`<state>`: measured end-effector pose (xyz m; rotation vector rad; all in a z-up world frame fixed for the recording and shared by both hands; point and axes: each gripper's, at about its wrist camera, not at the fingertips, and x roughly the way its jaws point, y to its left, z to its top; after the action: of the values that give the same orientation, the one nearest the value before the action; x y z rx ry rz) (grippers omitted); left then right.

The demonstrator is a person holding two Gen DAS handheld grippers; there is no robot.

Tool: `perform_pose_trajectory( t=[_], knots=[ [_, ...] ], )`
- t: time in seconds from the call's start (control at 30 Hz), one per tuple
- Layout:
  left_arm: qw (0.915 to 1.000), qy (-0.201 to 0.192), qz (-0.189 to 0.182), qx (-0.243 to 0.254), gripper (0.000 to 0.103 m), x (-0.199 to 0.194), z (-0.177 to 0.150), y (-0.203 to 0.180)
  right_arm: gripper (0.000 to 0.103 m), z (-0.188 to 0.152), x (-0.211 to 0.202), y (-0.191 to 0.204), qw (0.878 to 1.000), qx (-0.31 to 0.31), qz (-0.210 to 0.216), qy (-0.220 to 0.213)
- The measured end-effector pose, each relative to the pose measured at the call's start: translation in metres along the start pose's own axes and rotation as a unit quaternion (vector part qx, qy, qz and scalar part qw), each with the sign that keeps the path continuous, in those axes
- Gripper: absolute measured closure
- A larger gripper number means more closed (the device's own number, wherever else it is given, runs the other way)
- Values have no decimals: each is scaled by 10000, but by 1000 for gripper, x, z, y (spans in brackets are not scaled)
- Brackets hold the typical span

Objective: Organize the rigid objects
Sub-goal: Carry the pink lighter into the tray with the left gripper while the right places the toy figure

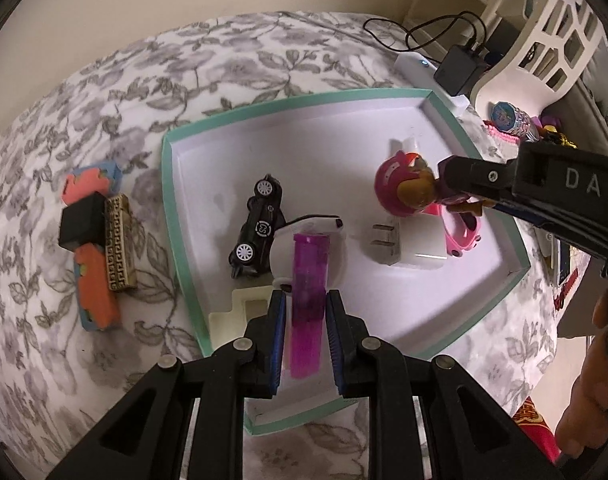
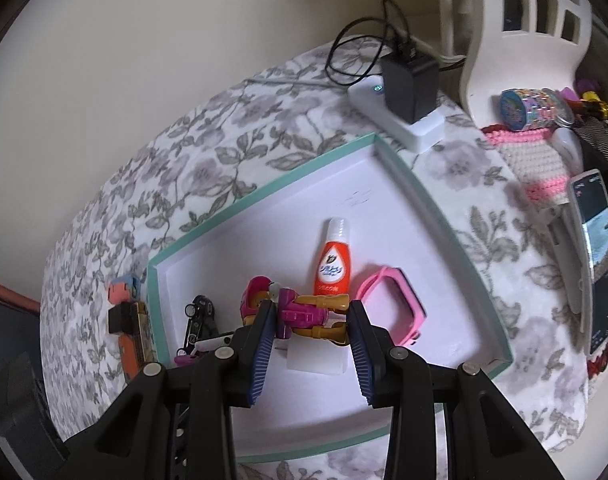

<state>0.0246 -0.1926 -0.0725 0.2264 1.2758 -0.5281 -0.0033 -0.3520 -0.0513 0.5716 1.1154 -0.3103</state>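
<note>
Left claw: narrowly parted, purple lighter between the blue pads, near-touching both, pointing toward 12 o'clock over the near edge of the teal-rimmed tray. Firm grip or not: cannot tell. Right claw: wide open around the pink toy figure, left pad touching its torso, right pad clear of the legs. Black toy car at 11 o'clock from the lighter.

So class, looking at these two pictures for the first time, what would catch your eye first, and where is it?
Probably the translucent purple lighter between the left gripper fingers, over the near edge of the teal-rimmed white tray. Next, the pink-helmeted toy figure lying between the right gripper fingers above the tray's middle, with an orange bottle and pink watch lying just beyond it.
</note>
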Motion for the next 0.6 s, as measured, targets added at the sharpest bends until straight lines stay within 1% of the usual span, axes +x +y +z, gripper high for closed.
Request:
perform_pose_trajectory(
  t=[0.07, 0.17, 0.33, 0.6],
  knots=[
    [10000, 19, 17, -26, 82, 3, 0, 0, 64, -2, 5, 2, 10000, -36, -17, 70],
    [9999, -57, 131, -16, 82, 4, 1, 1, 64, -4, 12, 4, 9998, -60, -5, 172],
    [9999, -87, 48, -125, 82, 5, 3, 6, 64, -7, 21, 8, 9994, -134, -35, 307],
    [9999, -89, 41, -142, 82, 5, 3, 7, 64, -9, 22, 13, 9989, -240, -172, 358]
  ],
)
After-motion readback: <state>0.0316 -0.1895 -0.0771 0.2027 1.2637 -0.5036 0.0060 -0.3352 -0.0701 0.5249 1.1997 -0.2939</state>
